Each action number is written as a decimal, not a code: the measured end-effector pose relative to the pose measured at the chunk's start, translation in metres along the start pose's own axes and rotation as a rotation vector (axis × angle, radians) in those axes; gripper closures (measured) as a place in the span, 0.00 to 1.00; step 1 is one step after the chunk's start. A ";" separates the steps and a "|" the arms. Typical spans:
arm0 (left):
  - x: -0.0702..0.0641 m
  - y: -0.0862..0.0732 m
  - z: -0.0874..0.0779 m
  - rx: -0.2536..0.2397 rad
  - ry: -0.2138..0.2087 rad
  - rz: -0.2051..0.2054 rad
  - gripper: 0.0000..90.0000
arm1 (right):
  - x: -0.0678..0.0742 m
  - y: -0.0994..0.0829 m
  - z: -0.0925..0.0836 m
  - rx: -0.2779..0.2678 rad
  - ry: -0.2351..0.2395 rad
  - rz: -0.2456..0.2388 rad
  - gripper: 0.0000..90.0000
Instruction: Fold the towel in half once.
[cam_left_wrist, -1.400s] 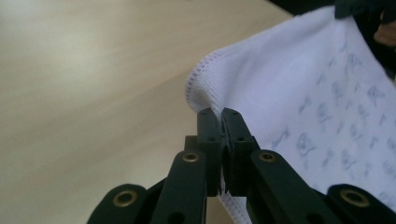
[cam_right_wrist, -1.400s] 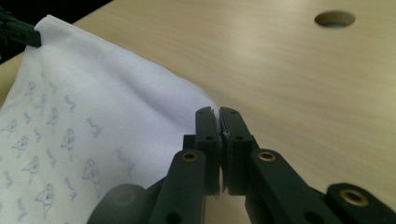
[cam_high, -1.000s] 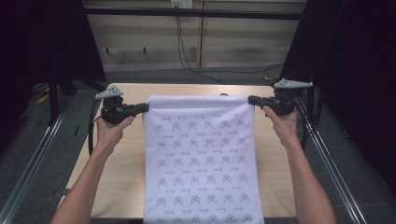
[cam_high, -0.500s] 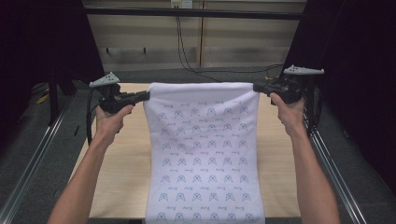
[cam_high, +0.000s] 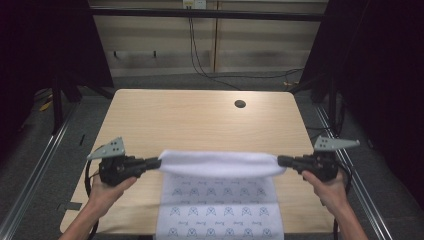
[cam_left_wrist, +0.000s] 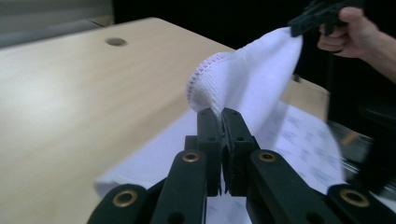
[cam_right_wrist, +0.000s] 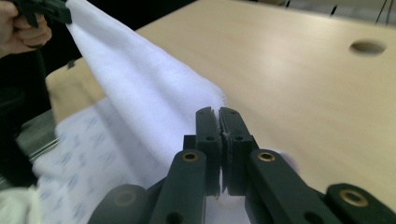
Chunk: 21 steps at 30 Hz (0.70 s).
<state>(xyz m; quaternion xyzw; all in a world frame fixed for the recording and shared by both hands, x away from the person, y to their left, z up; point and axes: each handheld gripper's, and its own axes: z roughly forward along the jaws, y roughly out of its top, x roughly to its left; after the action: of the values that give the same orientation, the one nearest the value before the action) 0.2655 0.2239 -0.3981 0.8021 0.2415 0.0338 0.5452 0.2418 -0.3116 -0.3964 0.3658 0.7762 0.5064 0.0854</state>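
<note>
A white towel (cam_high: 220, 200) with a small printed pattern lies over the near half of the wooden table (cam_high: 200, 120), its far end lifted and folded back toward me. My left gripper (cam_high: 156, 163) is shut on the towel's left corner (cam_left_wrist: 210, 88). My right gripper (cam_high: 281, 161) is shut on the right corner (cam_right_wrist: 205, 100). Between the two, the held edge (cam_high: 220, 162) stretches as a plain white band over the patterned cloth. In the left gripper view the right gripper (cam_left_wrist: 299, 24) and its hand show far off. In the right gripper view the left gripper (cam_right_wrist: 46, 11) shows at top left.
A round cable hole (cam_high: 240, 104) sits near the table's far right. Metal rails (cam_high: 35, 165) run along both sides of the table. Cables (cam_high: 210, 70) hang at the back wall. The far half of the tabletop is bare wood.
Both grippers have carried the towel's far edge from the back of the table toward me and lower, folding the cloth over itself. The far half of the table is now uncovered.
</note>
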 end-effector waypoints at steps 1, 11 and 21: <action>-0.003 -0.006 0.000 0.007 -0.010 -0.014 0.97 | 0.008 -0.011 -0.003 0.023 0.003 -0.002 0.98; -0.023 -0.082 0.031 0.251 -0.031 -0.126 0.97 | 0.032 -0.094 0.023 0.314 0.052 0.098 0.97; -0.006 -0.085 0.057 0.374 0.016 -0.126 0.97 | 0.019 -0.096 0.039 0.385 0.025 0.105 0.98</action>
<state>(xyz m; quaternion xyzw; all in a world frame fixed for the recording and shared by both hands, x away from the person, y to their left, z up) 0.2483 0.1968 -0.4954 0.8724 0.2978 -0.0394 0.3857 0.2011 -0.2921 -0.4917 0.4090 0.8396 0.3567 -0.0220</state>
